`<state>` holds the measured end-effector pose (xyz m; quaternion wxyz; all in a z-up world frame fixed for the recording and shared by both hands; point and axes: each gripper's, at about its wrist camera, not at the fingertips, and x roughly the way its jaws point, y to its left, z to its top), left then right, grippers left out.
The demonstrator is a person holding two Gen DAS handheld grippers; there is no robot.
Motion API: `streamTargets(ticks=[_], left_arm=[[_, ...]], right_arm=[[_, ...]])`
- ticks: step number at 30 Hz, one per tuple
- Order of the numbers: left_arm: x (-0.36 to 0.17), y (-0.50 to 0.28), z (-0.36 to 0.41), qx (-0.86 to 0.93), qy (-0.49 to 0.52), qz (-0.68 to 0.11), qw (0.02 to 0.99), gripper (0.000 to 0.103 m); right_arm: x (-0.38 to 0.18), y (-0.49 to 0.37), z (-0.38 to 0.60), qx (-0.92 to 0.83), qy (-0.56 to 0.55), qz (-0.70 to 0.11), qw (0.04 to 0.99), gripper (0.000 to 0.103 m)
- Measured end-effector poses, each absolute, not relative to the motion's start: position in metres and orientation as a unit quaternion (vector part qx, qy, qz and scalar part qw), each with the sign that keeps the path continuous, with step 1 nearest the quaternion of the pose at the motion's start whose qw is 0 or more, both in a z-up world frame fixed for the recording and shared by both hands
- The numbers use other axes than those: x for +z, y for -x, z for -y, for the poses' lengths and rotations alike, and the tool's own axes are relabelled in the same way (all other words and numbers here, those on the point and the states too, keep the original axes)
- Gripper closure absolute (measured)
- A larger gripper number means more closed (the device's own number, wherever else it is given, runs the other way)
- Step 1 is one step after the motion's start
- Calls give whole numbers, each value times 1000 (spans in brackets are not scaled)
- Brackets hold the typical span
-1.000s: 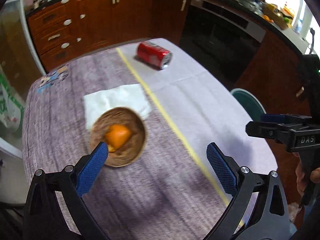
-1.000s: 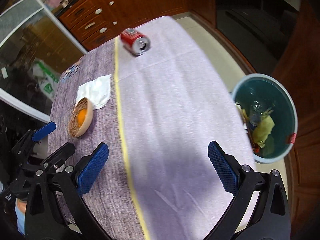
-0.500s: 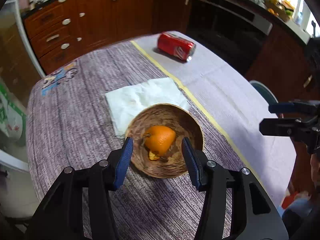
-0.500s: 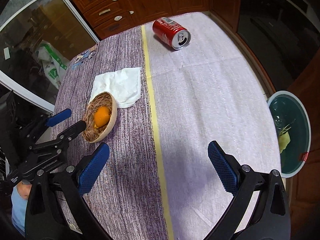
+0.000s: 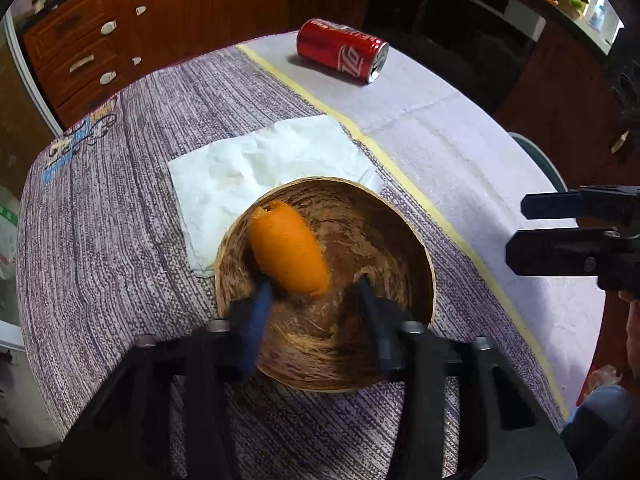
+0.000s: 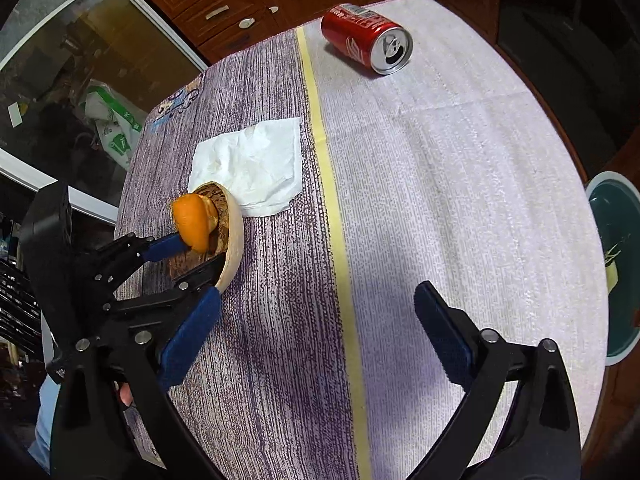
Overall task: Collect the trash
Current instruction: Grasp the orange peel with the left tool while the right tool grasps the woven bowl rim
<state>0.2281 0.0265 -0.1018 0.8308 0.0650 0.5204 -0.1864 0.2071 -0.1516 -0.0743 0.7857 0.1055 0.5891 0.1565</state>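
Note:
An orange peel lies in a wooden bowl on the table. My left gripper is down inside the bowl, its jaws apart, the left finger touching the peel's near end. In the right wrist view the peel leans over the bowl rim between the left gripper's fingers. A white napkin lies partly under the bowl. A red soda can lies on its side at the far end. My right gripper is open and empty above the table's near part.
A teal trash bin with some waste stands on the floor right of the table. A yellow stripe runs along the tablecloth. Wooden cabinets stand behind the table.
My left gripper has moved forward and down into the bowl, and the peel has tipped up toward the bowl's far-left side. My right gripper has moved closer to the table.

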Motion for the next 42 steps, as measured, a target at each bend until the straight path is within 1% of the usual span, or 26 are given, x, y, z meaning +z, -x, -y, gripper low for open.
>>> streamTargets(ticks=[1,2,3,8,10,11,12,14,19,23,26,27,30,32,33,38,39,40,41,42], left_arm=[[-103,-229,-28,-188,-58,-522,830,80],[-103,-230,-29,-189,-50,-522,830,86],[-103,-231,-31,-188,-46,-522,831,88],[-99,-231,-42,-191,-16,-525,829,87],[-94,-229,-46,-192,-7,-526,829,75],[-91,-228,-48,-191,-3,-523,831,59],[-87,-227,-49,-184,-5,-516,837,53],[-80,-226,-49,-174,-9,-510,842,50],[-69,-229,-57,-149,-2,-495,856,50],[-78,-242,-64,-140,9,-506,851,49],[-83,-244,-55,-144,-5,-501,853,51],[-82,-242,-51,-147,-14,-494,857,60],[-78,-237,-41,-156,-31,-482,862,76],[-77,-234,-37,-158,-42,-474,865,82],[-77,-233,-35,-161,-44,-474,865,82],[-84,-237,-32,-162,-54,-484,858,80],[-87,-239,-34,-160,-50,-488,857,76],[-91,-241,-36,-159,-45,-497,852,65],[-96,-243,-37,-162,-35,-509,844,59],[-102,-244,-38,-165,-24,-517,840,59]], right_arm=[[-76,-208,151,156,-105,-590,785,14],[-77,-208,151,157,-106,-591,784,14],[-78,-208,150,157,-106,-591,784,14],[-78,-212,145,163,-109,-589,784,14],[-76,-214,142,166,-107,-587,785,14],[-76,-215,140,167,-107,-586,786,14],[-75,-216,139,167,-107,-585,786,14],[-76,-217,139,168,-110,-584,786,14],[-78,-216,141,169,-114,-587,784,14],[-77,-218,137,174,-113,-584,785,14],[-76,-222,135,177,-114,-582,786,14],[-76,-222,135,178,-115,-581,786,14],[-78,-226,134,178,-117,-580,786,14],[-79,-227,133,178,-116,-581,786,15],[-80,-228,132,180,-116,-582,785,17],[-86,-229,129,185,-120,-588,779,18],[-87,-229,128,186,-120,-588,778,18],[-87,-229,128,186,-121,-588,778,18],[-88,-229,127,187,-120,-588,778,18],[-88,-229,127,187,-120,-589,777,20]])
